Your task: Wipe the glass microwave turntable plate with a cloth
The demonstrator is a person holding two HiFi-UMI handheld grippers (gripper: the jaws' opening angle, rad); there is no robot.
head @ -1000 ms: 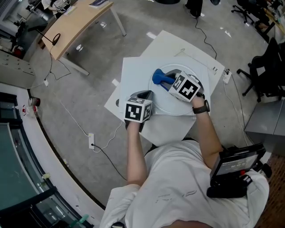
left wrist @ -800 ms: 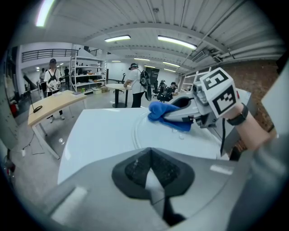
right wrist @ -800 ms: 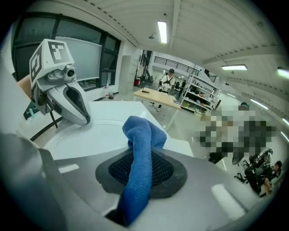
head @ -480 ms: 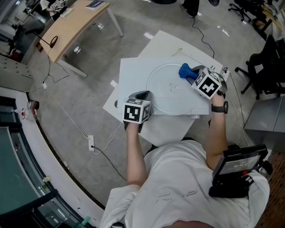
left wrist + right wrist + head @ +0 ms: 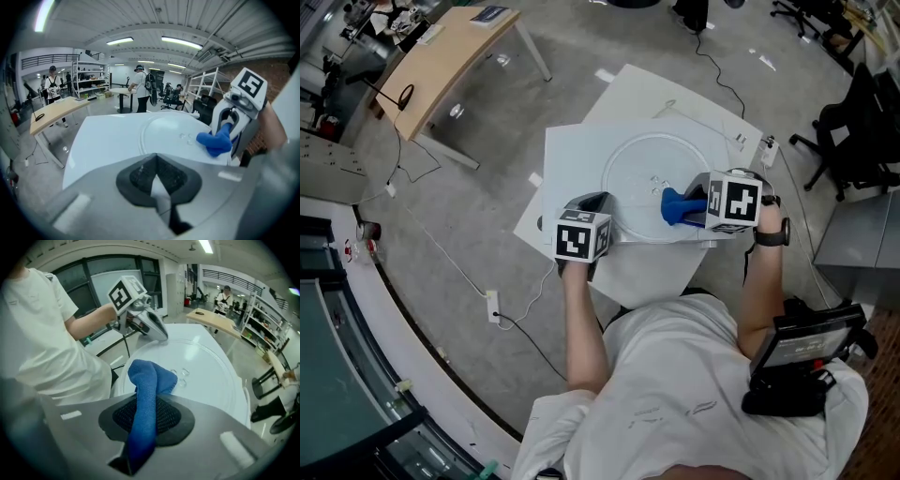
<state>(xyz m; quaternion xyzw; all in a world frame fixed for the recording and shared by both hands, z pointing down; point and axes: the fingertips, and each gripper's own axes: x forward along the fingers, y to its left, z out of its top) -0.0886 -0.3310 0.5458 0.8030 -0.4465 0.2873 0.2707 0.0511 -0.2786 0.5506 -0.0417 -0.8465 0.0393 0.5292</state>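
The right gripper (image 5: 692,208) has slid the blue cloth (image 5: 677,206) from the far right of the glass plate (image 5: 637,159) round to its near right side. Its jaws squeeze the cloth tight. The left gripper (image 5: 602,204) has stayed put, its jaws nearly closed, pinching the plate's near left rim. The right gripper view shows the cloth running down between the dark pads (image 5: 174,417). In the head view, the marker cube (image 5: 733,200) hides that.

The left hand-held gripper (image 5: 600,202) is held forward on a nearly straight forearm (image 5: 581,319), its jaws closed on the rim of the glass turntable plate (image 5: 637,178). The right hand-held gripper (image 5: 694,211) is turned leftward, its jaws clamped on the blue cloth (image 5: 675,206).
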